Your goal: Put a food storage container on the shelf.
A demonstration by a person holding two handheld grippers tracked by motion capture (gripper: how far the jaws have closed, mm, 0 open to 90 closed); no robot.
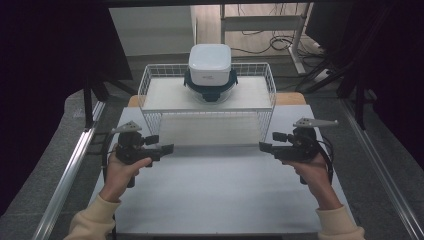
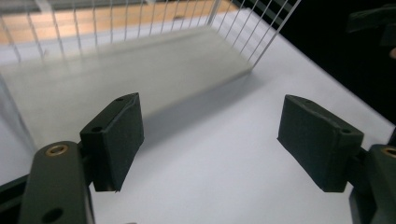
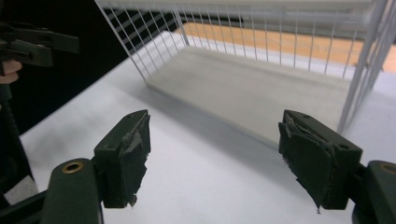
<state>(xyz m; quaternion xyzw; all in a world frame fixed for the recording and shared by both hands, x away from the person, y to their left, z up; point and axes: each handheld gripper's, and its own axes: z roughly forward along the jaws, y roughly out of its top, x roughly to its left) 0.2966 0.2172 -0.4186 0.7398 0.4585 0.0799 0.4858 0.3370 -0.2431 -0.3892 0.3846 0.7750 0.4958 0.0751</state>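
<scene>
Containers sit stacked on the wire rack (image 1: 207,95): a white box (image 1: 210,62) on a dark-rimmed glass bowl (image 1: 210,89), on its top shelf. High view: the left hand-held gripper (image 1: 167,148) and right hand-held gripper (image 1: 264,146) hover empty over the desk (image 1: 215,195), in front of the rack. A good approach would rise above the rack's front rail before reaching in. Left gripper view: jaws wide apart, nothing between, the rack's lower board (image 2: 130,74) ahead. Right gripper view: likewise agape, with worn pads (image 3: 133,149); rack wires (image 3: 359,79) stand close.
</scene>
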